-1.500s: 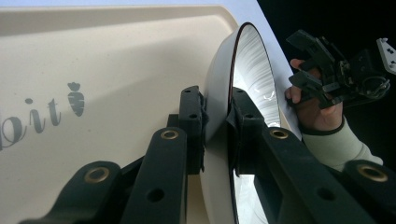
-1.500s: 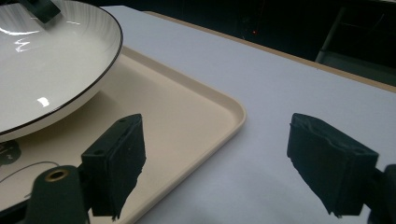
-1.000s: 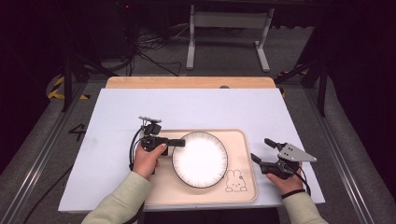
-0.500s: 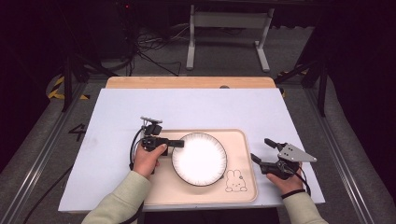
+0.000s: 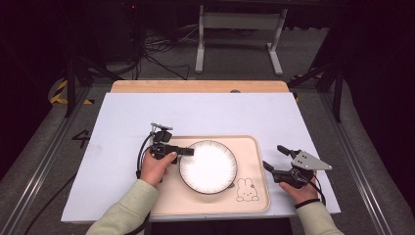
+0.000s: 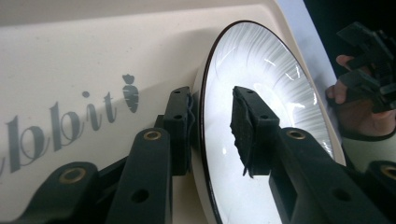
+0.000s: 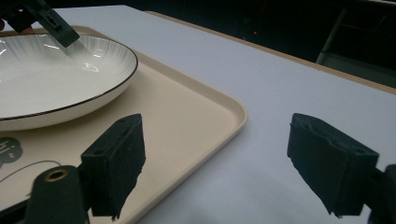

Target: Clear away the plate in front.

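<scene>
One white plate (image 5: 208, 166) lies flat, face up, on the beige tray (image 5: 254, 196); being round, it has no long axis. The left gripper (image 5: 188, 152) straddles the plate's left rim (image 6: 201, 140) with a visible gap at one pad. The right gripper (image 5: 274, 157) rests gaping wide over the tray's right edge (image 7: 238, 122).

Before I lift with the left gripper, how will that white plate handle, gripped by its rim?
The plate looks like glazed ceramic: stiff, probably heavy for its size, breakable. Its glossy rim may slip between the left gripper pads, which straddle it with a gap showing. Held at one edge, it will likely droop toward the tray.
</scene>
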`<action>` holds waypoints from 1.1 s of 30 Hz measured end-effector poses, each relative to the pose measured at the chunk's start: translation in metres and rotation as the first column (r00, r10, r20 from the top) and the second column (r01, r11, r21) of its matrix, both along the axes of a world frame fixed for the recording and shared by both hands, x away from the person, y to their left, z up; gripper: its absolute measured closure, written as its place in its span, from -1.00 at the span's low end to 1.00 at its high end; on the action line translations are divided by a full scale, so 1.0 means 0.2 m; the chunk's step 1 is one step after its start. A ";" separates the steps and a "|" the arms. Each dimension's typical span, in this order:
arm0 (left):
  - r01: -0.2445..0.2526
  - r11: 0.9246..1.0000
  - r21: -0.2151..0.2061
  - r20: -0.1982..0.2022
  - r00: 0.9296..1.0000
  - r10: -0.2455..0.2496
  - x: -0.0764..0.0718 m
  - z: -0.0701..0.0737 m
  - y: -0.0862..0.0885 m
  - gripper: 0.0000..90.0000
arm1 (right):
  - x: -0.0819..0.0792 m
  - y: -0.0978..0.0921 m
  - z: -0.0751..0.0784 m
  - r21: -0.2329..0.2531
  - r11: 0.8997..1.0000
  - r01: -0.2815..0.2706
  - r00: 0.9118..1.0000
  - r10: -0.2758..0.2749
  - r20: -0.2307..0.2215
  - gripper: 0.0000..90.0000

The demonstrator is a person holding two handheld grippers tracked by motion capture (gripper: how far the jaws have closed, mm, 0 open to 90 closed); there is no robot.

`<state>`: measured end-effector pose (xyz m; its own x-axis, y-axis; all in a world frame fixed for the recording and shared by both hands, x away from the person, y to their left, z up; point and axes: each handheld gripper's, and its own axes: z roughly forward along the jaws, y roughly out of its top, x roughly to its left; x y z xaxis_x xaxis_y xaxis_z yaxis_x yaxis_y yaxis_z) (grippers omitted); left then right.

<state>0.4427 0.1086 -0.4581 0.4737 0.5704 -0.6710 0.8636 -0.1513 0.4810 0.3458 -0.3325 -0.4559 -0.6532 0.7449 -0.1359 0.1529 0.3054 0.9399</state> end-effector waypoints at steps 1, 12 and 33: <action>-0.008 1.000 -0.008 0.021 1.000 0.008 0.00 0.01 0.01 0.47 | 0.00 0.00 0.00 0.000 1.000 0.000 1.000 0.000 0.000 -0.57; -0.045 0.999 0.006 0.188 0.981 0.043 -0.02 0.04 0.07 0.11 | 0.00 0.00 0.00 0.000 1.000 0.001 1.000 -0.001 -0.001 -0.57; 0.013 1.000 0.019 0.475 0.880 -0.020 -0.22 0.15 0.20 -0.57 | 0.01 -0.02 0.00 0.027 1.000 -0.001 1.000 0.001 -0.020 -0.60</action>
<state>0.3992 0.1493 -0.4272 0.7431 0.5676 -0.3544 0.5289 -0.1738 0.8307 0.3477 -0.3356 -0.4557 -0.6563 0.7475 -0.1026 0.1711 0.2799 0.9447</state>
